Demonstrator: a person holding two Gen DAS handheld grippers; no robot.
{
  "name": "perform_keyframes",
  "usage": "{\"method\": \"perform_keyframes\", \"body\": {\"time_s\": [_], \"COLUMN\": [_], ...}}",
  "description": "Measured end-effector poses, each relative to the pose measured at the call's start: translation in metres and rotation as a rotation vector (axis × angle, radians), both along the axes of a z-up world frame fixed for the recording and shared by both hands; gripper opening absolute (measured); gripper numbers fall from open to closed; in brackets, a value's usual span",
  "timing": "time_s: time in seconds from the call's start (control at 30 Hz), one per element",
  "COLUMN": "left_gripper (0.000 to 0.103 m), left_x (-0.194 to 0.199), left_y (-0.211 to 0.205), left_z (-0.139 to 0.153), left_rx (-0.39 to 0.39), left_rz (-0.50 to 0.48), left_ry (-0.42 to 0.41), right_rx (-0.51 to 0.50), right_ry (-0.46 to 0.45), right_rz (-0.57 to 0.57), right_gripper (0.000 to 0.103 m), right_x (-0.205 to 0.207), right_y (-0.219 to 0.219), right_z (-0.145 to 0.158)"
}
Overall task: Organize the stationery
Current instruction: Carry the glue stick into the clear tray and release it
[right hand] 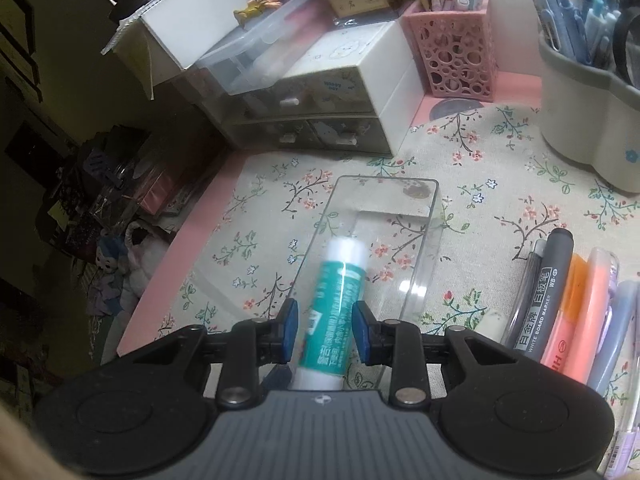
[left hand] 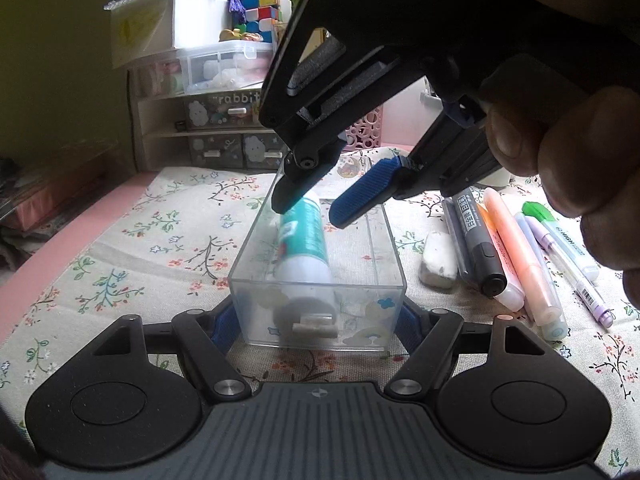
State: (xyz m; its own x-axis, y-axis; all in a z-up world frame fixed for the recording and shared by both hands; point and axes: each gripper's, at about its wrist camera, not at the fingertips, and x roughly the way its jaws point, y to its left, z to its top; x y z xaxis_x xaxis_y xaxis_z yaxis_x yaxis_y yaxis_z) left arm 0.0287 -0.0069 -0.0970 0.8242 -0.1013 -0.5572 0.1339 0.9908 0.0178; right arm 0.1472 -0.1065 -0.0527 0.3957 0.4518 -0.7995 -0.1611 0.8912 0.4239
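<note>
The teal-and-white glue stick [left hand: 305, 240] lies lengthwise inside the clear plastic drawer [left hand: 372, 252], between the right gripper [right hand: 325, 332]'s blue pads, which stand slightly apart from it, seemingly not pressing. The left gripper [left hand: 318, 330] clamps the drawer's near end from both sides. To the right gripper's right, markers and highlighters [right hand: 576, 312] lie on the floral cloth [right hand: 256, 248].

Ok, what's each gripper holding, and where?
Left gripper grips the box's near end, across both side walls. Right gripper holds nothing: the glue stick lies boxed, loose between its pads.
</note>
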Motion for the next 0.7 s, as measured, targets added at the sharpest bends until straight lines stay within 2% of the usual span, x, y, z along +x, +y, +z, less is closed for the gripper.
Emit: {"method": "perform_keyframes", "body": {"time_s": [0.13, 0.37, 0.7], "left_gripper": [0.074, 0.074, 0.074], "left_x": [0.000, -0.001, -0.003], "left_y": [0.000, 0.000, 0.001], "left_z": [0.000, -0.001, -0.001], "left_rx": [0.000, 0.001, -0.003], "left_rz": [0.000, 0.003, 0.004], "left_ry": [-0.001, -0.001, -0.007], "right_rx": [-0.024, -0.127, -0.183], "right_ry": [-0.041, -0.127, -0.173], "right_rz": [0.016, 0.008, -0.016], "right_gripper": [0.020, 0.020, 0.020], "right_x": [-0.004, -0.017, -0.030], "right_y": [0.003, 0.005, -0.002], "right_z": [0.007, 0.022, 0.030]}}
